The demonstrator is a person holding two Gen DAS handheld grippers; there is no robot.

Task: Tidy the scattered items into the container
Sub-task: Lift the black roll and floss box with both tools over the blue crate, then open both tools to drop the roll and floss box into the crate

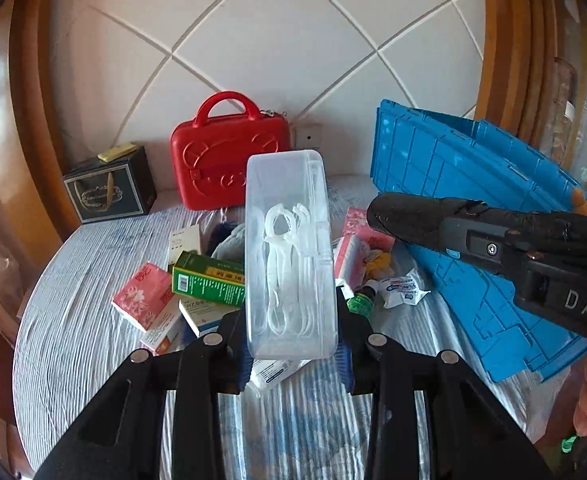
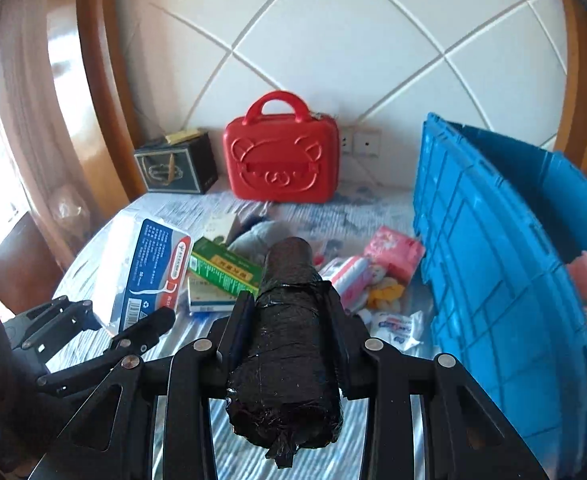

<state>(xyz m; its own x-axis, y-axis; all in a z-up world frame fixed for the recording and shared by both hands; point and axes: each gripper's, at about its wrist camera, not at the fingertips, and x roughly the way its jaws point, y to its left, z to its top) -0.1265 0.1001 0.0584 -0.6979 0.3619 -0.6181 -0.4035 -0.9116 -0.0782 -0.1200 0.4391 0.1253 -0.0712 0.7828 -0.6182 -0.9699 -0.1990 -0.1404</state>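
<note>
Left gripper point(image 1: 291, 354) pinching clear floss box point(image 1: 289, 256) low at frame centre; right gripper point(image 2: 289, 332) clamped on black roll point(image 2: 287, 344). Risk of box tipping out of that low grip, or of clipping blue crate point(image 2: 493, 248) wall at right.

You are in a home bedroom: a bed with a blue striped sheet point(image 1: 77, 320), a white padded headboard point(image 1: 293, 40) framed in wood, and wall sockets point(image 2: 359, 144) behind a red case point(image 2: 281, 164).

two close wrist views, angled down over the bed, both facing the red case point(image 1: 229, 152) and blue crate point(image 2: 493, 240)
</note>
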